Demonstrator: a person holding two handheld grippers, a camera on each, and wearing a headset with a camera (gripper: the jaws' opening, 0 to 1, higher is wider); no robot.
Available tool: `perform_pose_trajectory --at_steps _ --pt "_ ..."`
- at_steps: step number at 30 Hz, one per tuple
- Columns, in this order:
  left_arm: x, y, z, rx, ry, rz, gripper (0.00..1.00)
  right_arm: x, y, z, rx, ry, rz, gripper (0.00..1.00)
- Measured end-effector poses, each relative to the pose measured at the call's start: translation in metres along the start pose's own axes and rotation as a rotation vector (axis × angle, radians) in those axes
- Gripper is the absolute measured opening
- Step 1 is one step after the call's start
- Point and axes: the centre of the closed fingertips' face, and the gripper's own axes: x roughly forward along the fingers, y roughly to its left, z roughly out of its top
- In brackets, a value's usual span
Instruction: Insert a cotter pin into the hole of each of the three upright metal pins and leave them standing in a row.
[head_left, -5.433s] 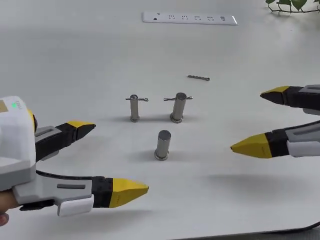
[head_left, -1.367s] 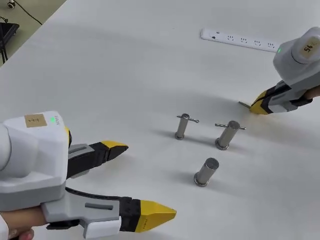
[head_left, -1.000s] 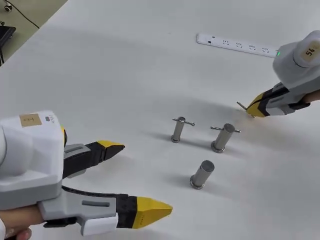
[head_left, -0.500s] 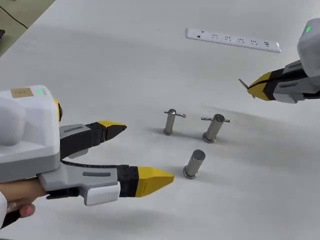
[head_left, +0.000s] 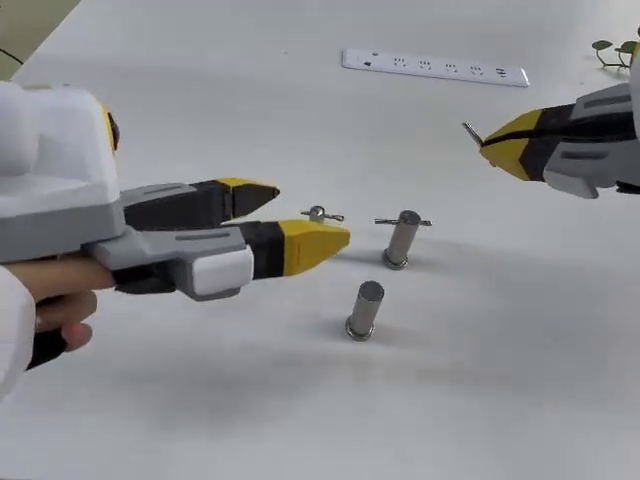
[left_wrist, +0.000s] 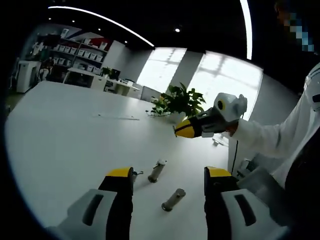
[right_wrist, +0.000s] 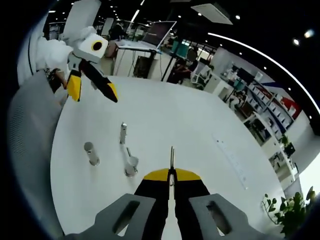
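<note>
Three metal pins stand upright on the white table. The back left pin (head_left: 318, 214) and back right pin (head_left: 402, 238) each carry a cotter pin through the top. The front pin (head_left: 365, 310) has none. My right gripper (head_left: 490, 146) hovers above and to the right of them, shut on a loose cotter pin (head_left: 469, 131), which sticks out of the tips (right_wrist: 172, 159). My left gripper (head_left: 300, 218) is open, level with the back left pin and partly hiding it. Between its jaws I see the front pin (left_wrist: 173, 199).
A white power strip (head_left: 435, 68) lies at the far side of the table. A potted plant (head_left: 620, 48) stands at the far right corner. A hand and white sleeve (head_left: 40, 320) hold the left gripper.
The right gripper has closed on the cotter pin that lay on the table and lifted it. The left gripper has risen and moved right, close to the back left pin.
</note>
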Motion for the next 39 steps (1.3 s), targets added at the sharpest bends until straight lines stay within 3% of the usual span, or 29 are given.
perform_pose_trajectory --at_steps 3,6,10,13,18,26,39 --pt "0.006 -0.006 0.009 0.015 -0.024 -0.030 0.47 -0.003 0.007 0.004 -0.025 -0.007 -0.010 0.00" --pt "0.014 -0.011 0.017 -0.012 -0.034 -0.060 0.46 -0.006 0.012 0.008 -0.056 -0.014 -0.017 0.00" --pt "0.025 -0.017 0.022 -0.014 -0.028 -0.087 0.41 -0.009 0.026 0.016 -0.136 -0.018 -0.026 0.00" --pt "0.031 -0.020 0.023 -0.015 -0.020 -0.104 0.39 -0.010 0.040 0.024 -0.129 -0.039 -0.001 0.00" --pt "0.039 -0.026 0.020 -0.010 0.006 -0.128 0.36 -0.010 0.057 0.035 -0.150 -0.055 0.016 0.00" --pt "0.045 -0.034 0.011 -0.023 0.051 -0.167 0.25 -0.006 0.072 0.042 -0.182 -0.063 0.025 0.00" --pt "0.048 -0.033 0.000 -0.042 0.086 -0.164 0.11 -0.005 0.079 0.043 -0.279 -0.043 0.012 0.00"
